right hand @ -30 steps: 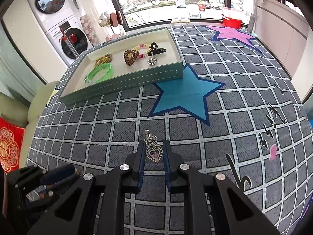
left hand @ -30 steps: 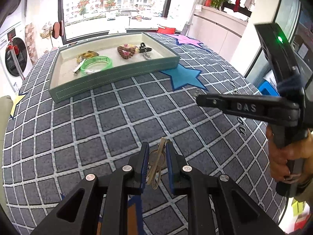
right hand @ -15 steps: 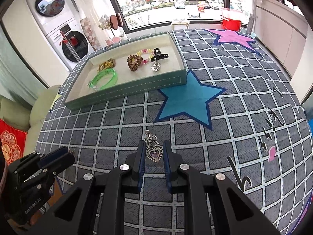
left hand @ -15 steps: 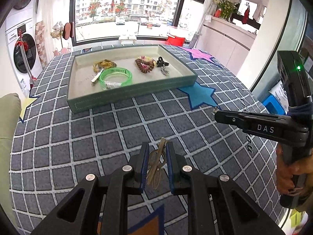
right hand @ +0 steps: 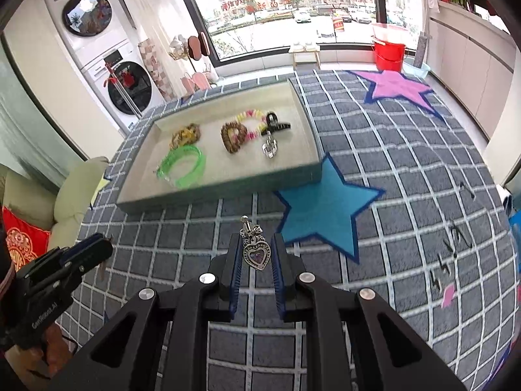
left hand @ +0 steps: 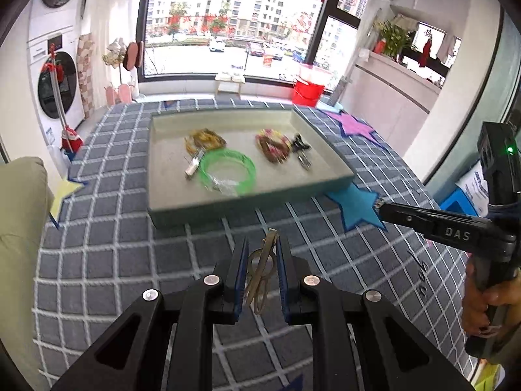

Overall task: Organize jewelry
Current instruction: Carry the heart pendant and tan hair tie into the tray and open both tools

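Note:
My left gripper (left hand: 260, 244) is shut on a gold-coloured hair clip (left hand: 259, 272), held above the checked carpet in front of the green tray (left hand: 228, 210). My right gripper (right hand: 255, 241) is shut on a silver heart pendant (right hand: 256, 255) with a small bow on top, also off the carpet and short of the tray (right hand: 221, 192). In the tray lie a green bangle (right hand: 182, 164), a gold piece (right hand: 185, 133), a brown bead bracelet (right hand: 232, 137), a pastel bead bracelet (right hand: 252, 122), a black claw clip (right hand: 275, 123) and a silver clip (right hand: 269, 148). Each gripper shows at the side of the other's view.
A grey checked carpet with a blue star (right hand: 325, 208) and a pink star (right hand: 400, 88) covers the floor. A cream cushion (left hand: 19, 221) lies at the left. A red bucket (right hand: 389, 50), washing machines (right hand: 130, 91) and a window stand beyond the tray.
Both grippers have risen with their pieces still held. The left view has swung so the tray sits more central and closer; the right gripper has dropped lower at its edge.

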Available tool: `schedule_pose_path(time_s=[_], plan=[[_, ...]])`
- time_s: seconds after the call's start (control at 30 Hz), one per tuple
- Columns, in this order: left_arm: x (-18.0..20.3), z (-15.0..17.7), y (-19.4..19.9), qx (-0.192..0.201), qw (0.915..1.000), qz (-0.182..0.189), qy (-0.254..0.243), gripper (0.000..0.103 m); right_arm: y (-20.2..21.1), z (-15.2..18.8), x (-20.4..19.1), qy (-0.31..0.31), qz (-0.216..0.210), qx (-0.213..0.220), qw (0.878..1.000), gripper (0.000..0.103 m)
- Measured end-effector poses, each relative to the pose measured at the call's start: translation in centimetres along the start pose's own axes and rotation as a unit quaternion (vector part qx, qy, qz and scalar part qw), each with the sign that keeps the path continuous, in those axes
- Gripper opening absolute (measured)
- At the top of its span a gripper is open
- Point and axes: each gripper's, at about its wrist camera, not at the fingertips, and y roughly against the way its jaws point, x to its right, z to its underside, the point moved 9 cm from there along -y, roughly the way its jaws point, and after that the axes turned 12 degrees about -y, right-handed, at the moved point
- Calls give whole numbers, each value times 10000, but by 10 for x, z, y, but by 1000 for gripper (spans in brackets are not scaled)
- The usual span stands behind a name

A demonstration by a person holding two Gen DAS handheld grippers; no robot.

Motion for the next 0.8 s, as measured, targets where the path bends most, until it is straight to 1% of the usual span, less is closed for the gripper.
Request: schedule_pose_path(time_s=[0.2, 0.3, 0.53, 0.63, 0.8], plan=[[-25, -26, -4, 123, 9997, -124, 141, 31, 2, -33, -12, 10, -118, 163, 9998, 19], [-34, -43, -8, 190, 9995, -229, 120, 31, -1, -48, -19, 33, -143, 201, 9997, 19], [-47, -73, -25, 302, 9986, -423, 110, 31, -18, -84, -27, -31, -172, 270, 9995, 19], [-51, -82, -39, 264, 9984, -483, 94, 31, -29, -97, -27, -66, -155, 284, 9995, 19], [-56, -89, -62, 159, 9982, -559, 154, 31, -50, -107, -27, -80, -135, 255, 9996, 19]])
